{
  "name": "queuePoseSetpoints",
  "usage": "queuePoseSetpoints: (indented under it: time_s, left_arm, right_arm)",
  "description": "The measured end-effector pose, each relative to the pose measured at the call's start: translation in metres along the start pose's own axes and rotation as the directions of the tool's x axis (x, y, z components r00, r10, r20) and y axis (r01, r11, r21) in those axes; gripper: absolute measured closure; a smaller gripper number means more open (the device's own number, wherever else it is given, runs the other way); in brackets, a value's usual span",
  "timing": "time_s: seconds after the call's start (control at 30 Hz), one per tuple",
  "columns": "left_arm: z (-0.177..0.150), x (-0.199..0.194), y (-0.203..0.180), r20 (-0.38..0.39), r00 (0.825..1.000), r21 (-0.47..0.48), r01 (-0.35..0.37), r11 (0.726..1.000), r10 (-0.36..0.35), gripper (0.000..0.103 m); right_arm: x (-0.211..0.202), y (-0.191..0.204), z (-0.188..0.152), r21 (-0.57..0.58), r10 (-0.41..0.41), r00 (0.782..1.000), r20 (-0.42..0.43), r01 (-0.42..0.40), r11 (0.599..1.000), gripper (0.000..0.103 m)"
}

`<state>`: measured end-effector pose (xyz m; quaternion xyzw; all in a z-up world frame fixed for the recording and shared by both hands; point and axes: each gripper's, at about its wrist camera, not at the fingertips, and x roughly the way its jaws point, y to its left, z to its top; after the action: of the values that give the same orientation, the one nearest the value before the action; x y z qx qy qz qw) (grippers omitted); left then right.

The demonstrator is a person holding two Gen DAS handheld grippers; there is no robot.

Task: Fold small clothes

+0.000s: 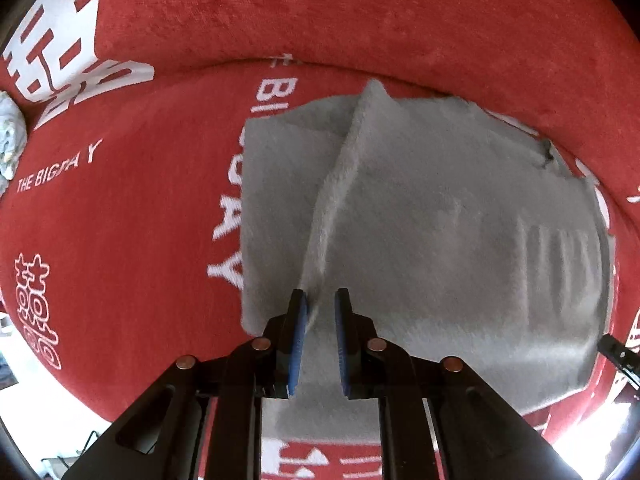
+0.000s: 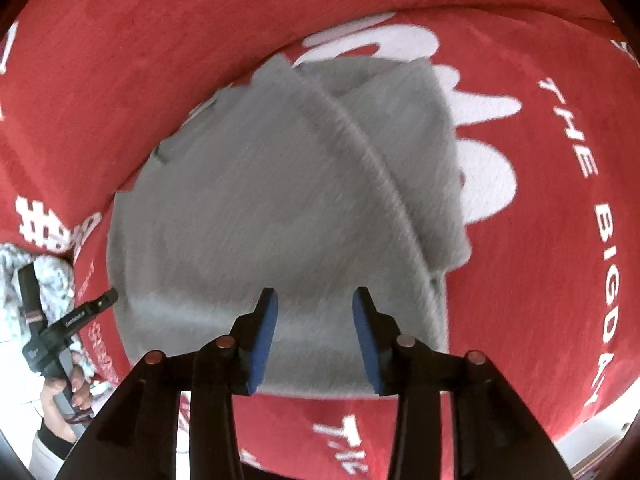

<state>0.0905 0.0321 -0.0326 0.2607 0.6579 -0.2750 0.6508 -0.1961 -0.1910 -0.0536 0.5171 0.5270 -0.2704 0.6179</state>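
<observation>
A grey fleece garment [image 1: 440,220] lies folded on the red printed cover, with a raised fold ridge running diagonally across it. It also shows in the right wrist view [image 2: 260,208], blurred by motion. My left gripper [image 1: 321,300] hovers over the near end of the ridge, jaws a narrow gap apart, holding nothing. My right gripper [image 2: 314,300] is open above the garment's near edge and empty. The left gripper's tip [image 2: 102,304] shows at the garment's left edge in the right wrist view.
The red cover [image 1: 140,220] with white lettering spreads under everything and rises at the back. A pale patterned cloth [image 1: 10,136] lies at the far left, also seen in the right wrist view [image 2: 48,280]. The person's hand [image 2: 68,392] holds the left gripper.
</observation>
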Motion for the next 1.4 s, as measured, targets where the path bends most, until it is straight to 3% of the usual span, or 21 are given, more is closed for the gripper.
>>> queuePoseSetpoints:
  time_s: [0.13, 0.27, 0.33, 0.37, 0.4, 0.47, 0.77, 0.9, 1.0, 1.27, 1.4]
  left_arm:
    - [-0.008, -0.003, -0.006, -0.031, 0.999, 0.000, 0.011, 1.000, -0.011, 0.088]
    - [-0.019, -0.014, -0.008, -0.025, 1.000, 0.000, -0.007, 1.000, 0.007, 0.088]
    - [-0.030, -0.020, -0.014, -0.030, 0.999, 0.002, -0.010, 1.000, 0.010, 0.051]
    - [-0.033, -0.021, -0.015, -0.022, 0.999, -0.003, -0.023, 1.000, 0.023, 0.005]
    - [-0.035, -0.026, -0.016, -0.004, 0.999, -0.006, -0.038, 0.999, 0.038, 0.000]
    - [-0.041, -0.034, -0.022, 0.047, 0.996, 0.012, -0.070, 0.997, 0.070, 0.000]
    - [-0.049, -0.014, -0.031, 0.006, 0.998, 0.049, -0.056, 0.997, 0.056, 0.000]
    - [-0.048, -0.011, -0.025, -0.001, 0.999, 0.085, -0.041, 0.995, 0.041, 0.000]
    - [-0.046, -0.008, -0.011, -0.001, 0.999, 0.113, -0.050, 0.992, 0.051, 0.000]
    - [-0.041, -0.006, 0.062, -0.042, 0.999, 0.077, -0.014, 0.997, 0.017, 0.000]
    - [-0.040, -0.002, 0.090, -0.072, 0.995, 0.058, 0.069, 0.996, -0.065, 0.000]
  right_arm:
    - [0.004, 0.011, -0.011, -0.024, 0.017, 0.999, -0.043, -0.018, 1.000, 0.060]
    - [0.008, 0.019, -0.017, -0.038, 0.035, 0.997, -0.068, -0.037, 0.999, 0.051]
    - [0.011, 0.022, -0.019, -0.045, 0.044, 0.996, -0.080, -0.048, 0.998, 0.050]
    - [0.012, 0.022, -0.019, -0.046, 0.047, 0.995, -0.086, -0.051, 0.998, 0.049]
    - [0.013, 0.023, -0.020, -0.049, 0.052, 0.994, -0.092, -0.056, 0.997, 0.047]
    - [0.012, 0.022, -0.022, -0.062, 0.063, 0.993, -0.095, -0.069, 0.996, 0.045]
    - [0.024, 0.027, -0.033, -0.052, 0.093, 0.991, -0.091, -0.098, 0.994, 0.036]
    - [0.028, 0.040, -0.047, -0.031, 0.107, 0.992, -0.061, -0.109, 0.994, 0.021]
    - [0.034, 0.054, -0.062, 0.005, 0.136, 0.990, -0.045, -0.136, 0.991, 0.021]
    - [0.080, 0.096, -0.111, 0.179, 0.324, 0.944, -0.062, -0.309, 0.934, 0.021]
    - [0.108, 0.118, -0.129, 0.266, 0.424, 0.904, -0.064, -0.394, 0.880, 0.022]
